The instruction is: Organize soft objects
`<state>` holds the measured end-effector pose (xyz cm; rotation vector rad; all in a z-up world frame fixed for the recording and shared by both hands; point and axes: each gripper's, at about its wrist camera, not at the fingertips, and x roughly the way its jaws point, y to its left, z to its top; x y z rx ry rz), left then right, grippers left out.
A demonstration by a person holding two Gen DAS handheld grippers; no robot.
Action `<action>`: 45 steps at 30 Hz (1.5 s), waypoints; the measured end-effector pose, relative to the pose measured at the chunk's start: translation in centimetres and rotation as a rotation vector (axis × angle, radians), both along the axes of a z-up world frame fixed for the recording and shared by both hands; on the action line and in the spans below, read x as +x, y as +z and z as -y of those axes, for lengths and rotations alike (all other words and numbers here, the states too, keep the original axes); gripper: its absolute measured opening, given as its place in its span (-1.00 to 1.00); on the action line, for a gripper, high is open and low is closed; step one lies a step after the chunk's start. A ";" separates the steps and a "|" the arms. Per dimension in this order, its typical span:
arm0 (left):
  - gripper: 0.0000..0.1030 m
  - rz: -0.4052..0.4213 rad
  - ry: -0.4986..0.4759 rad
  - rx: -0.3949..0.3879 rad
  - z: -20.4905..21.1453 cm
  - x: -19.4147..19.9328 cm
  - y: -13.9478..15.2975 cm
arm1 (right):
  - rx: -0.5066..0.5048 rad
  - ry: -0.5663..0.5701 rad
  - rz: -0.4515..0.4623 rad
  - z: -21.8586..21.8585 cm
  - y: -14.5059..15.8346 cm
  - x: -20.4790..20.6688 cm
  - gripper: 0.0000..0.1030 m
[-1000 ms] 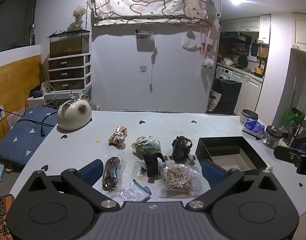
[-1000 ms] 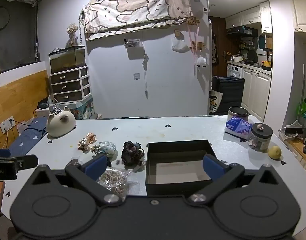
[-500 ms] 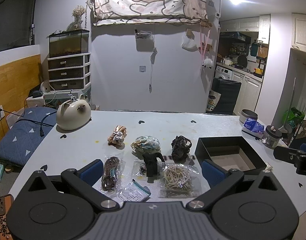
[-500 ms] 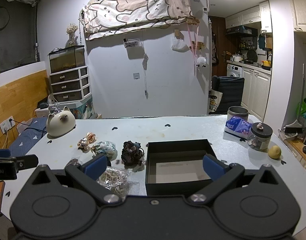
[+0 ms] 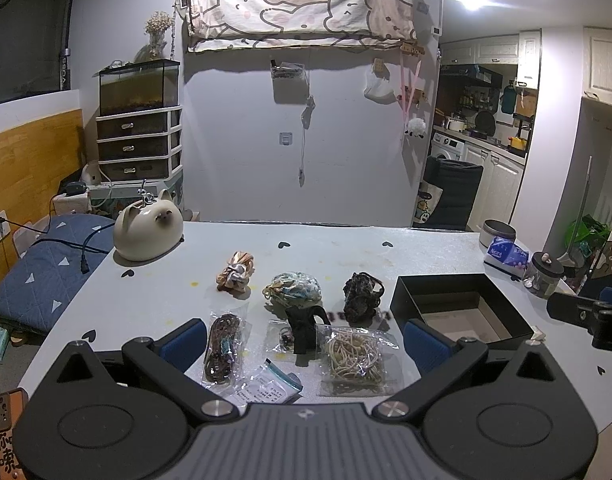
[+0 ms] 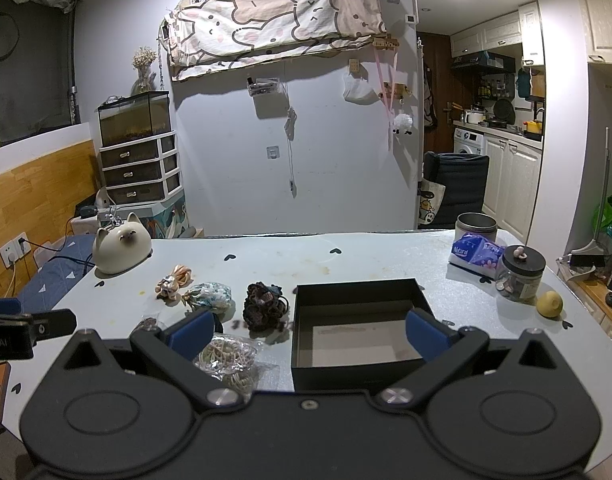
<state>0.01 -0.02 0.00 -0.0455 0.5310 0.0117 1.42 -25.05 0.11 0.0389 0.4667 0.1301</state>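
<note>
Scrunchies point(image 5: 360, 297) lie ahead of your spread, empty left gripper point(image 5: 304, 340); the right gripper point(image 6: 307, 330), equally spread, faces the box point(image 6: 357, 326). Crowded bags point(image 5: 355, 354) risk snagging.

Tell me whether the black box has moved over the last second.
No. The black box sits at the same spot beside the dark scrunchie throughout the right wrist view.

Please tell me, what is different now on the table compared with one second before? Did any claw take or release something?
Almost nothing changed. The left claw and the right claw stay open and empty, hovering before the table; nothing was taken or released. The views only drift slightly. The black box, the scrunchies and the bagged hair ties lie where they were.
</note>
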 end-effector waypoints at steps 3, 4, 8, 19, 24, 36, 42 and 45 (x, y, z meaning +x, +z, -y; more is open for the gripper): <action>1.00 0.000 0.000 0.000 0.0 0.0 0.0 | 0.000 -0.001 0.000 0.0 0.0 0.0 1.00; 1.00 0.000 -0.001 0.000 0.0 0.0 0.0 | 0.000 0.000 0.000 0.0 0.0 0.0 1.00; 1.00 0.000 -0.001 0.000 0.0 0.0 0.0 | 0.000 0.000 0.000 0.0 0.0 -0.1 1.00; 1.00 0.001 -0.001 -0.001 0.0 0.0 0.0 | 0.000 0.000 0.001 -0.2 0.1 -0.2 1.00; 1.00 0.002 0.002 -0.002 0.0 0.0 0.0 | -0.001 0.002 0.001 -0.2 0.1 -0.3 1.00; 1.00 0.003 0.001 -0.003 0.0 0.0 0.0 | -0.004 0.000 -0.004 -0.5 0.4 -1.0 1.00; 1.00 0.000 -0.006 -0.005 -0.6 -0.8 0.9 | -0.006 -0.006 -0.006 -0.3 0.0 -1.4 1.00; 1.00 -0.001 -0.005 -0.006 -0.3 -0.7 0.3 | -0.008 -0.007 -0.008 -0.6 -0.1 -0.7 1.00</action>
